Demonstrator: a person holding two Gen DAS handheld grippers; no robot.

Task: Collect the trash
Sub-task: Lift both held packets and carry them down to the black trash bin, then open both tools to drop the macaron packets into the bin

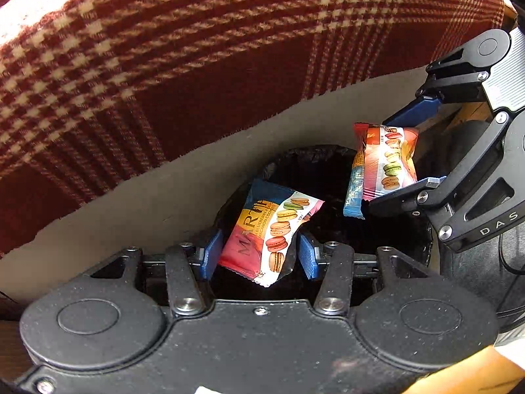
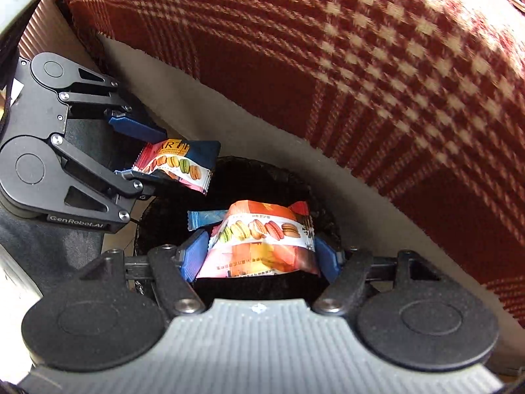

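Note:
A black-lined trash bin (image 1: 328, 170) (image 2: 262, 167) stands on the pale floor below both grippers. My left gripper (image 1: 259, 254) (image 2: 157, 157) is shut on a colourful macaron cookie wrapper (image 1: 269, 229) (image 2: 178, 161) and holds it over the bin's near-left rim. My right gripper (image 2: 261, 257) (image 1: 377, 163) is shut on a second macaron wrapper (image 2: 262, 243) (image 1: 384, 164), which hangs over the bin's opening. The blue pads (image 1: 210, 252) (image 2: 193, 256) press each packet from both sides. The bin's inside is dark, and its contents cannot be seen.
A red and cream plaid blanket (image 1: 197, 65) (image 2: 361, 65) drapes over furniture right behind the bin. A strip of pale floor (image 1: 147, 203) (image 2: 229, 118) runs between the two. Some wood (image 1: 469, 111) shows at the right, and a ribbed pale panel (image 2: 39, 32) at the left.

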